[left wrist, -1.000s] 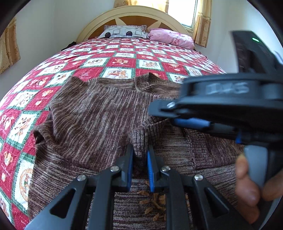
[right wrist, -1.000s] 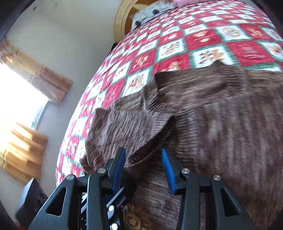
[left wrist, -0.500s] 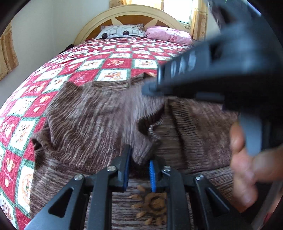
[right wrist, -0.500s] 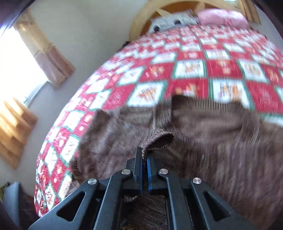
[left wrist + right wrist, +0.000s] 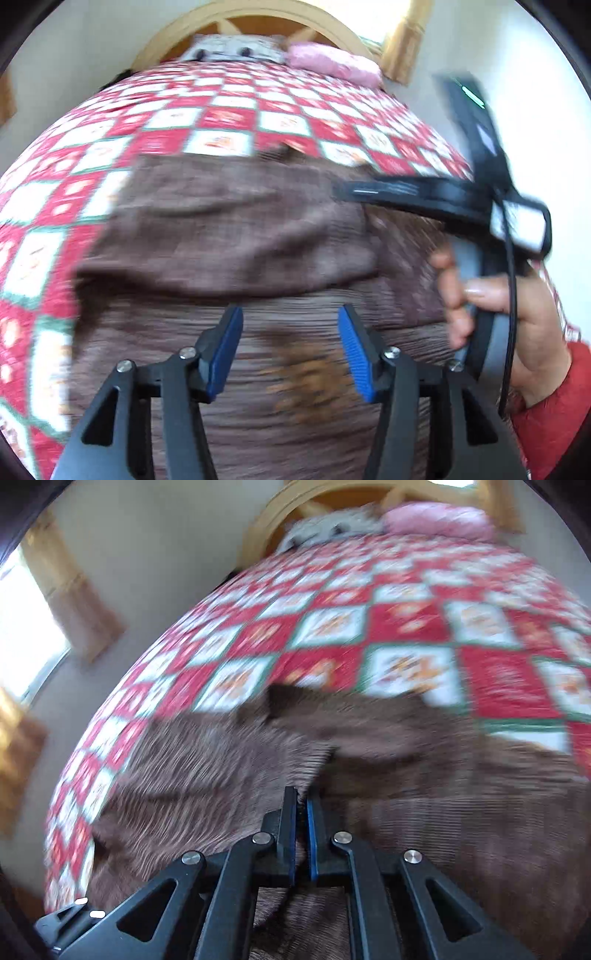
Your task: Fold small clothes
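A brown marled knit sweater [image 5: 229, 229] lies spread on the red-and-white quilt [image 5: 221, 122], with an orange-brown motif [image 5: 306, 376] on its near part. My left gripper [image 5: 290, 350] is open and empty, its blue pads just above the sweater. My right gripper [image 5: 302, 805] is shut on a cuff-like edge of the sweater [image 5: 221, 775] and holds it lifted. In the left wrist view the right gripper's body [image 5: 436, 195] reaches in from the right, held by a hand [image 5: 491, 306]. Both views are motion-blurred.
The quilt [image 5: 406, 624] covers the bed up to a wooden headboard [image 5: 243, 18] with a patterned pillow [image 5: 236, 48] and a pink pillow [image 5: 332, 62]. Curtained windows stand at the left [image 5: 70, 590] and back right [image 5: 406, 40].
My left gripper has let go of the sweater fold and opened wide. My right gripper stays shut on the sweater edge and has carried it across; both views have shifted.
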